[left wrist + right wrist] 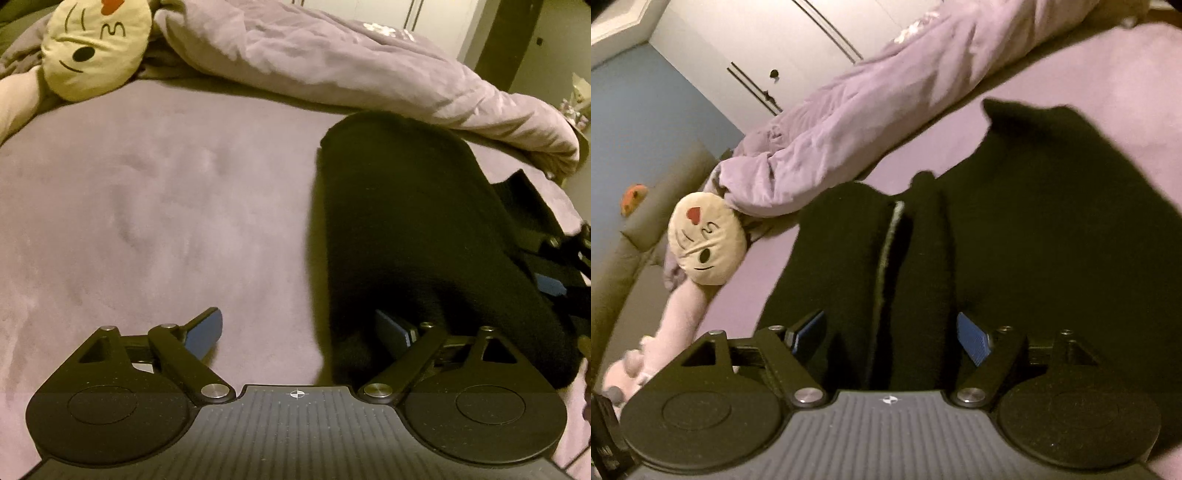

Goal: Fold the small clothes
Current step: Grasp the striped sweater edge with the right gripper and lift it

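A black garment lies on the purple bed sheet, folded into a long shape. My left gripper is open, low over the sheet at the garment's left edge; its right finger touches the cloth. The right gripper shows at the far right of the left wrist view. In the right wrist view the black garment fills the middle, with a fold and a pale seam line between the fingers. My right gripper is open, its blue pads either side of that fold.
A rumpled purple duvet runs along the far side of the bed. A cream face cushion lies at the back left, also in the right wrist view. A white wardrobe stands beyond.
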### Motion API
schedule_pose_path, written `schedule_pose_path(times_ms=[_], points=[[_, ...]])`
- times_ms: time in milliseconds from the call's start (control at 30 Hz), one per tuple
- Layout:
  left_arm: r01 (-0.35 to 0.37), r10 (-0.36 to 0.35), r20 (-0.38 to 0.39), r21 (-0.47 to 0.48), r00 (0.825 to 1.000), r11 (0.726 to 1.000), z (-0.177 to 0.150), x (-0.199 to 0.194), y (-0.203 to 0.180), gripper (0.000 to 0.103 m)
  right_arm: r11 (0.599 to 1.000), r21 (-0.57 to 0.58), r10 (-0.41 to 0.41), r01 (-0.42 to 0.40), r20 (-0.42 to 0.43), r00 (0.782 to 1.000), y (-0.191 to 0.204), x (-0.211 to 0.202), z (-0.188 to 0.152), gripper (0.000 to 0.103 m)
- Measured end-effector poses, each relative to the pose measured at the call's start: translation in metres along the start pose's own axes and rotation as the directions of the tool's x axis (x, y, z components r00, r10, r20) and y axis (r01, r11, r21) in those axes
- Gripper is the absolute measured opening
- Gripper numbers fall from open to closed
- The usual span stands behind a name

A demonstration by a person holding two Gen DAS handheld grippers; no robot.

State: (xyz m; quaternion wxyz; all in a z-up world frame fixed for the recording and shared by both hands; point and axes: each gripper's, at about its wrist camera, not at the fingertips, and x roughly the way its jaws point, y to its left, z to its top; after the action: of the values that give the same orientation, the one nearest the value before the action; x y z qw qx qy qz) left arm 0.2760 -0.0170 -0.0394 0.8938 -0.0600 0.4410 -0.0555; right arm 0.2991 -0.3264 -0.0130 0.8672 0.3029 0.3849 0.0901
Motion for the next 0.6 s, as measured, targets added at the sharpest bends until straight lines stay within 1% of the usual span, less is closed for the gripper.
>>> schedule_pose_path(times_ms=[33, 100, 133, 167, 200, 233, 267, 300, 367, 400, 433, 500, 567, 600], points=[[0.000, 0.000, -0.003, -0.002, 1.000, 1.000, 0.000, 0.000, 0.001, 0.092, 1.000, 0.002, 0.018, -0.018, -0.010, 1.000, 0.002, 0.006, 0.002, 0.088], [-0.002, 0.002, -0.006, 0.000, 1.000, 1.000, 0.001, -0.001, 0.002, 0.092, 0.999, 0.002, 0.042, -0.042, -0.029, 0.999, 0.006, 0.017, 0.005, 0.088], [-0.005, 0.005, -0.006, 0.003, 1.000, 1.000, 0.001, -0.001, 0.001, 0.092, 0.999, -0.004, 0.044, -0.044, -0.031, 0.999, 0.008, 0.021, 0.007, 0.087], [-0.007, 0.007, -0.005, 0.007, 1.000, 1.000, 0.002, -0.002, 0.000, 0.092, 0.999, -0.016, 0.049, -0.049, -0.027, 0.998, 0.011, 0.024, 0.008, 0.084], [-0.010, 0.010, -0.004, 0.010, 1.000, 1.000, 0.002, -0.002, 0.000, 0.092, 0.998, -0.034, 0.052, -0.052, -0.025, 0.998, 0.015, 0.025, 0.009, 0.066], [-0.012, 0.012, -0.005, 0.011, 1.000, 1.000, 0.002, -0.002, 0.000, 0.092, 0.997, -0.050, 0.056, -0.057, -0.027, 0.998, 0.018, 0.026, 0.009, 0.043], [-0.013, 0.013, -0.004, 0.010, 1.000, 1.000, 0.001, -0.002, -0.001, 0.092, 0.997, -0.058, 0.057, -0.059, -0.037, 0.998, 0.020, 0.028, 0.010, 0.040], [-0.012, 0.012, -0.005, 0.009, 1.000, 1.000, 0.001, -0.001, -0.001, 0.092, 0.996, -0.065, 0.052, -0.054, -0.039, 0.998, 0.020, 0.028, 0.009, 0.040], [-0.012, 0.012, -0.008, 0.001, 1.000, 1.000, 0.001, -0.001, -0.002, 0.092, 0.996, -0.078, 0.045, -0.048, -0.044, 0.998, 0.019, 0.030, 0.009, 0.049], [-0.011, 0.011, -0.009, -0.002, 1.000, 1.000, 0.001, -0.001, -0.002, 0.092, 0.996, -0.074, 0.037, -0.041, -0.050, 0.998, 0.019, 0.033, 0.009, 0.057], [-0.012, 0.012, -0.011, -0.003, 1.000, 1.000, 0.001, -0.001, -0.002, 0.092, 0.997, -0.070, 0.040, -0.044, -0.061, 0.997, 0.019, 0.036, 0.009, 0.061], [-0.015, 0.015, -0.012, -0.002, 1.000, 1.000, 0.001, 0.000, -0.002, 0.092, 0.996, -0.072, 0.038, -0.043, -0.073, 0.997, 0.020, 0.043, 0.009, 0.061], [-0.020, 0.020, -0.015, -0.004, 1.000, 1.000, 0.001, 0.000, -0.001, 0.092, 0.997, -0.054, 0.052, -0.057, -0.090, 0.995, 0.021, 0.051, 0.010, 0.060], [-0.021, 0.021, -0.017, -0.007, 1.000, 1.000, 0.001, 0.001, -0.001, 0.092, 0.997, -0.052, 0.051, -0.056, -0.091, 0.995, 0.022, 0.053, 0.010, 0.050]])
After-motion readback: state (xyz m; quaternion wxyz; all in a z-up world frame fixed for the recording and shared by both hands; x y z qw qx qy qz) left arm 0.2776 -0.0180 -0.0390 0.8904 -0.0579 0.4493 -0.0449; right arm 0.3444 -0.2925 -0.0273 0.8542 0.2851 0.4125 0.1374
